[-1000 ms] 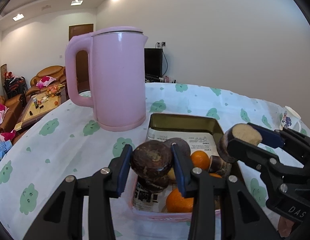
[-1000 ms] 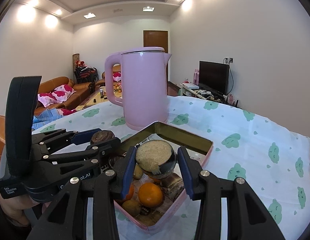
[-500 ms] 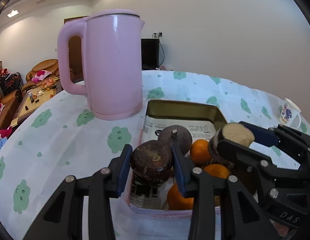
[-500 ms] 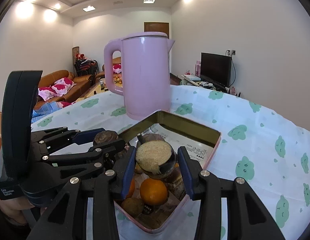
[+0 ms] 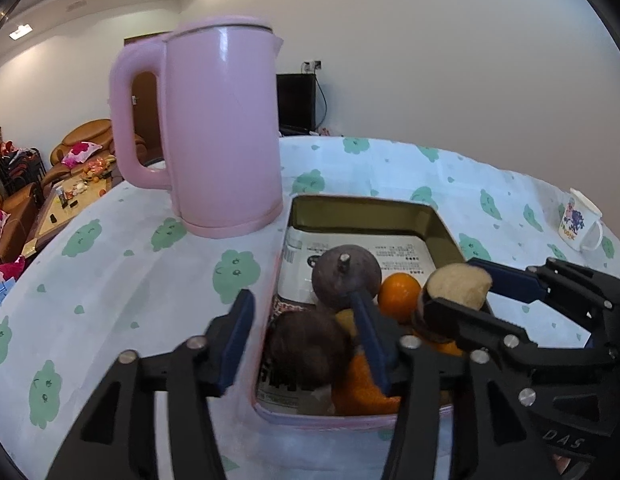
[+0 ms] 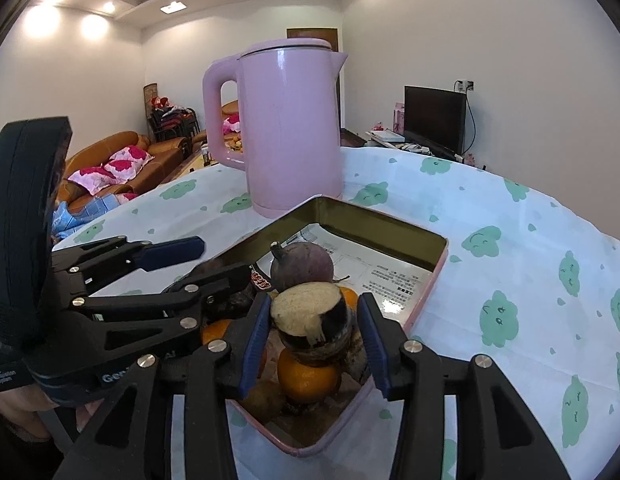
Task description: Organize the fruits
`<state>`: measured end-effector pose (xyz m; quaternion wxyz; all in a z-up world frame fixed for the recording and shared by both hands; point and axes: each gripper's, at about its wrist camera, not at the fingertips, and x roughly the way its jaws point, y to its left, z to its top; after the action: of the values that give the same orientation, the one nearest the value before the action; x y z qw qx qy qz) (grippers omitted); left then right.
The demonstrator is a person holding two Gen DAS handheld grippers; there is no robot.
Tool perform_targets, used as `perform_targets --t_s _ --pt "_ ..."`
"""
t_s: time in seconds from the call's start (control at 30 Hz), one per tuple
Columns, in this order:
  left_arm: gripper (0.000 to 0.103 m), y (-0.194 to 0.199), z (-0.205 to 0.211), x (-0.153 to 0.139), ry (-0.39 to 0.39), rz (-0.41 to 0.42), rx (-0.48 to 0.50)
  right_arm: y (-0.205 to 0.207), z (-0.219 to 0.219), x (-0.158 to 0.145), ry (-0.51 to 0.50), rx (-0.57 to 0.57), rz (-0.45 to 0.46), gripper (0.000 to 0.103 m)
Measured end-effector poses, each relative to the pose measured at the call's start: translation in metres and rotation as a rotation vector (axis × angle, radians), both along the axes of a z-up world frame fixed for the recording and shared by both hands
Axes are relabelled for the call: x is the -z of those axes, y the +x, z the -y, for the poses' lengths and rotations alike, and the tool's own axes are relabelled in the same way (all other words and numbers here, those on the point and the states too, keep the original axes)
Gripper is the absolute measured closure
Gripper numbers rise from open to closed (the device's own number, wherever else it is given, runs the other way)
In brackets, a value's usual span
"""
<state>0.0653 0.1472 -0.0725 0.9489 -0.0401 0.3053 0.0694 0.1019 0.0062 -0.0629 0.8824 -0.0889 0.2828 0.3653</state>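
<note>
Fruits: piled at the near end of the pink tin (image 6: 425, 288), which sits on the tablecloth (image 6: 509, 240) right in front of both grippers.
Left gripper (image 5: 306, 336): jaws opening, blue pads clear of the dark round fruit (image 5: 306, 348) between them; left pad outside the tin's left wall, right pad inside among the fruit. That fruit looks blurred and sits on the pile at the tin's near left corner.
Right gripper (image 6: 315, 326): jaws opening, cut-top dark fruit (image 6: 310, 320) between the pads with a gap showing on both sides. It rests on an orange (image 6: 308, 376), pale cut face up.
Grippers relative: left one comes in from the left of the right wrist view, its tips just beside the right one's left finger, both over the tin's near end.
Other fruit: purple round fruit with stem (image 5: 345, 276) just behind the pile, another orange (image 5: 399, 292) touching its right side; more orange pieces lower down, partly hidden.
Tin far end: bare of fruit, printed paper lining (image 5: 393, 252) visible, gold inner walls.
Kettle (image 5: 214, 128): pink, upright, just beyond the tin's far left corner, handle to the left.
Mug (image 5: 579, 220): white with a print, well to the right on the cloth.
Background: sofas (image 6: 122, 164), TV (image 6: 433, 118), door (image 6: 311, 34).
</note>
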Motion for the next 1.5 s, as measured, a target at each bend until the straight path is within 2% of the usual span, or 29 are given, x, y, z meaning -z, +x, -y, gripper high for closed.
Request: perform_targets --t_s 0.07,0.13,0.33,0.57,0.77,1.03,1.5 --pt "0.027 -0.006 -0.002 -0.006 -0.007 0.025 -0.009 -0.002 0.006 -0.004 0.019 0.013 0.006 0.048" --pt "0.018 -0.012 -0.002 -0.014 -0.007 0.056 -0.015 -0.006 0.013 -0.011 0.043 0.025 0.024 0.046" --pt "0.01 -0.029 0.001 -0.037 -0.002 0.133 -0.022 -0.013 0.033 -0.024 0.077 0.072 0.054 0.043" --pt "0.01 -0.039 0.006 -0.045 0.004 0.159 -0.022 -0.017 0.054 -0.034 0.119 0.131 0.065 0.042" --pt "0.005 -0.043 0.01 -0.047 0.009 0.166 -0.022 -0.026 0.063 -0.044 0.126 0.153 0.097 0.04" --pt "0.005 -0.047 0.017 -0.051 0.017 0.169 -0.012 -0.035 0.074 -0.052 0.151 0.167 0.115 0.037" --pt "0.005 -0.046 0.026 -0.049 0.022 0.159 -0.005 -0.038 0.081 -0.054 0.137 0.19 0.133 0.037"
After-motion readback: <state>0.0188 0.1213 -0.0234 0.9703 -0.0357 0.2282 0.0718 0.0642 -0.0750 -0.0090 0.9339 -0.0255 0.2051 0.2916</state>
